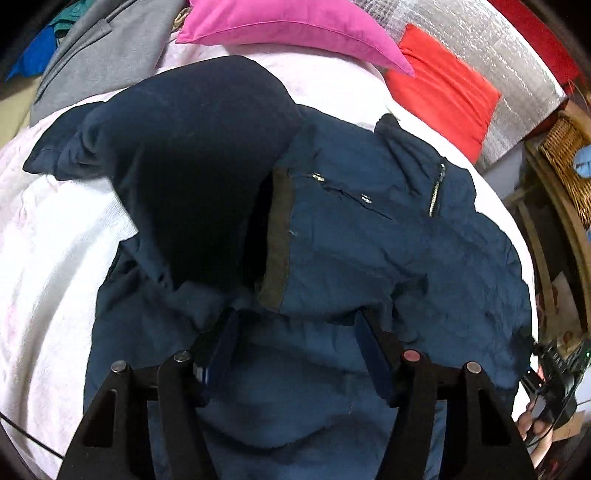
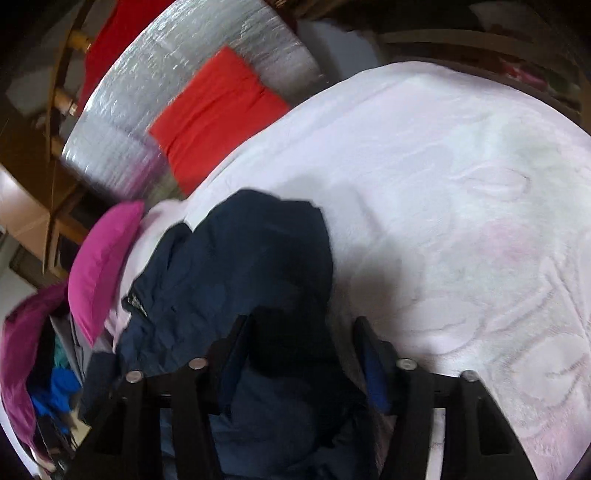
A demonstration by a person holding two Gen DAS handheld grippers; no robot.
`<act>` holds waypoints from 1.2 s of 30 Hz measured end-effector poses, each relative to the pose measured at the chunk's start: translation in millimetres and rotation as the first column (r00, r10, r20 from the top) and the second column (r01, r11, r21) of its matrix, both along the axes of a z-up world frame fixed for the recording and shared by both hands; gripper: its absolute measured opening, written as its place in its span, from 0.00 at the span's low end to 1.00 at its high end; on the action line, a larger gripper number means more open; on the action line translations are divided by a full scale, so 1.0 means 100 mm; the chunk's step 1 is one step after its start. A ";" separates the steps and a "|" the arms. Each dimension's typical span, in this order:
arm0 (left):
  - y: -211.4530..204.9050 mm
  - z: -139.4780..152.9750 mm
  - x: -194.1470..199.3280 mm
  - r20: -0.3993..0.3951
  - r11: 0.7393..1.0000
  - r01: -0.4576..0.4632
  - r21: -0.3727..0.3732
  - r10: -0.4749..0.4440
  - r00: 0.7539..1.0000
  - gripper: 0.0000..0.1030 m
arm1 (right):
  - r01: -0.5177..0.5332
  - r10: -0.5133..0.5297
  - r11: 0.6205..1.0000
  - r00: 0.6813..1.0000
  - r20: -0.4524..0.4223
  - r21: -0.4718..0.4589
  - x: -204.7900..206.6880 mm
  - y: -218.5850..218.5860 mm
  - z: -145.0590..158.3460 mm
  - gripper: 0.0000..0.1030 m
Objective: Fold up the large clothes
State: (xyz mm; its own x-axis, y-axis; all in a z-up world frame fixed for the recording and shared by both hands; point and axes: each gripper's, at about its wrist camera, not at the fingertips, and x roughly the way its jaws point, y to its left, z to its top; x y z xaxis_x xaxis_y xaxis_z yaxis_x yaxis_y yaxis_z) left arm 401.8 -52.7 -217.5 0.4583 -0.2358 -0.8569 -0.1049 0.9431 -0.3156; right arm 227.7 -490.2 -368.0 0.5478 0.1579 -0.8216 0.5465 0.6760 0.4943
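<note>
A navy blue jacket [image 1: 369, 236] with a zip collar lies spread on a pale bedspread [image 1: 55, 258]. One dark sleeve is folded over its chest. My left gripper [image 1: 295, 332] hangs just over the jacket's lower part. Its jaws stand apart, straddling a ridge of the cloth, and the pads do not press on it. In the right wrist view a bunched part of the jacket [image 2: 236, 266] reaches between the fingers of my right gripper [image 2: 301, 336]. A shadowed strip of bedspread shows beside its right finger [image 2: 369, 350], so its pads do not clamp the cloth.
A pink pillow [image 1: 288, 26] and a red cushion [image 1: 439, 92] lie at the head of the bed against a silver padded panel [image 1: 491, 62]. A grey garment [image 1: 96, 55] and other clothes are piled at the far left. A wicker basket [image 1: 565, 147] stands at the right.
</note>
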 end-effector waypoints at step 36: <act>1.06 0.44 -0.42 0.092 0.982 -0.183 -0.050 0.187 0.978 0.62 | -0.317 0.356 0.902 0.930 0.088 -0.293 0.32 1.87 0.98 0.49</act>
State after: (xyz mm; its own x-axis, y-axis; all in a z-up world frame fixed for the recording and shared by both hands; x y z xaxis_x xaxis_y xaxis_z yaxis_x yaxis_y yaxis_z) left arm 359.7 53.7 -173.8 0.5771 -0.1732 -0.7981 -0.2439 0.8961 -0.3708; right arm 260.1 -303.3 -270.0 0.6105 0.1366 -0.7802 0.2033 0.9250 0.3211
